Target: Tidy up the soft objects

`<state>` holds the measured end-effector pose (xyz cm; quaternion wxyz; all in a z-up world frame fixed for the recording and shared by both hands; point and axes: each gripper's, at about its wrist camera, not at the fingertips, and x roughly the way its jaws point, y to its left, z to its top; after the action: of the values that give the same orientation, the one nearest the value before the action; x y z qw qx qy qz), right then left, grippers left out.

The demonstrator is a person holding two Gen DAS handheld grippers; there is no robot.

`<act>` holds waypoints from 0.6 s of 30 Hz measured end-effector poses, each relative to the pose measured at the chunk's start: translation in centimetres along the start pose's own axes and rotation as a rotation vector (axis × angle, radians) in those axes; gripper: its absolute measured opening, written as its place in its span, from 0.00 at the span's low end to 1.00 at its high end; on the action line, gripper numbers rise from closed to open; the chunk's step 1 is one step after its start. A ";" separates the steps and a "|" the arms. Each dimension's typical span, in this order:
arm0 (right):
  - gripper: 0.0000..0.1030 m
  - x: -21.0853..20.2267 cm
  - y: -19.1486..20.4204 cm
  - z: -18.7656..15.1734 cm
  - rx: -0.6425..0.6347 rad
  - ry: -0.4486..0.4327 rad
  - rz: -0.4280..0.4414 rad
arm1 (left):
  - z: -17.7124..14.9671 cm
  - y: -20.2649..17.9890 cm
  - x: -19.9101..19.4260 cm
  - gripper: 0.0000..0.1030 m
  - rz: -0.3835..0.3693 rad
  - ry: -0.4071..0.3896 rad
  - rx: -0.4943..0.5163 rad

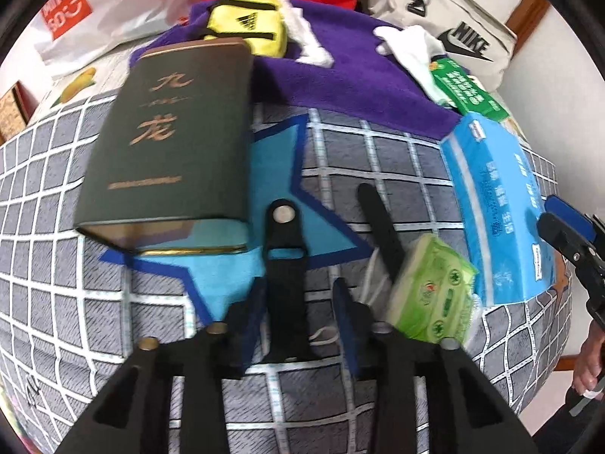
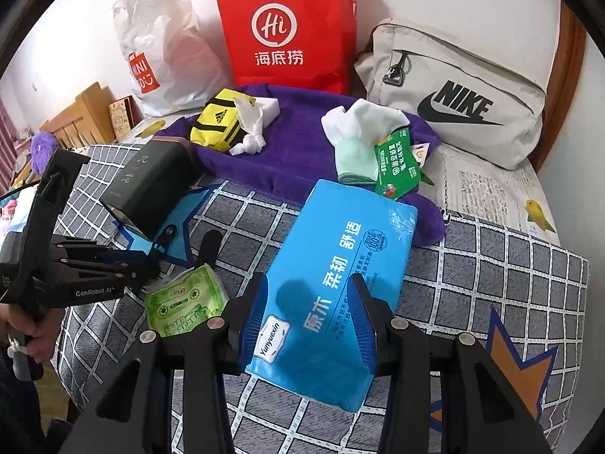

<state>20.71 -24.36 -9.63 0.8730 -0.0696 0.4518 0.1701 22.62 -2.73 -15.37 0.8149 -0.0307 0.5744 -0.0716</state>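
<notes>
Blue tissue pack (image 2: pixel 332 287) glossy plastic film; purple towel (image 2: pixel 298 155) fuzzy cloth; red bag (image 2: pixel 287 26) smooth paper.

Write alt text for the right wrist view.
The right gripper has its jaws around the near end of a blue tissue pack on a checked bedspread. Behind lie a purple towel, a red bag and a Nike bag.

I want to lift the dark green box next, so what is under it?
The dark green box rests on the blue star patch of the checked bedspread; its far end overlaps the purple towel. Anything beneath is hidden.
</notes>
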 end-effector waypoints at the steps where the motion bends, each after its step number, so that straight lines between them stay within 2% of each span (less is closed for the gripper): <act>1: 0.42 0.0 0.1 0.0 -0.004 0.000 0.005 | -0.7 0.4 -0.4 0.34 0.016 -0.007 0.015; 2: 0.42 0.0 0.3 0.0 -0.008 0.000 0.005 | -0.8 0.0 -0.4 0.22 0.057 -0.019 0.043; 3: 0.42 0.0 0.4 0.0 -0.013 0.000 0.002 | -1.0 -0.3 -0.4 0.19 0.084 -0.024 0.056; 6: 0.42 0.1 0.5 0.0 -0.014 0.002 0.004 | -1.2 0.4 -0.6 0.20 0.041 -0.017 0.033; 10: 0.42 0.1 0.9 -0.1 -0.018 0.006 0.007 | -1.5 0.2 -0.8 0.22 0.047 -0.020 0.047; 14: 0.42 0.0 1.7 -0.2 -0.034 0.006 0.013 | -1.9 -0.3 -0.7 0.20 0.074 -0.057 0.074; 18: 0.42 -0.5 2.6 -0.3 -0.043 0.000 0.037 | -1.9 0.5 -1.0 0.19 0.038 -0.059 0.044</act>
<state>19.31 -22.18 -9.32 0.8679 -0.0799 0.4494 0.1957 20.52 -2.06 -15.17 0.8331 -0.0042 0.5490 -0.0678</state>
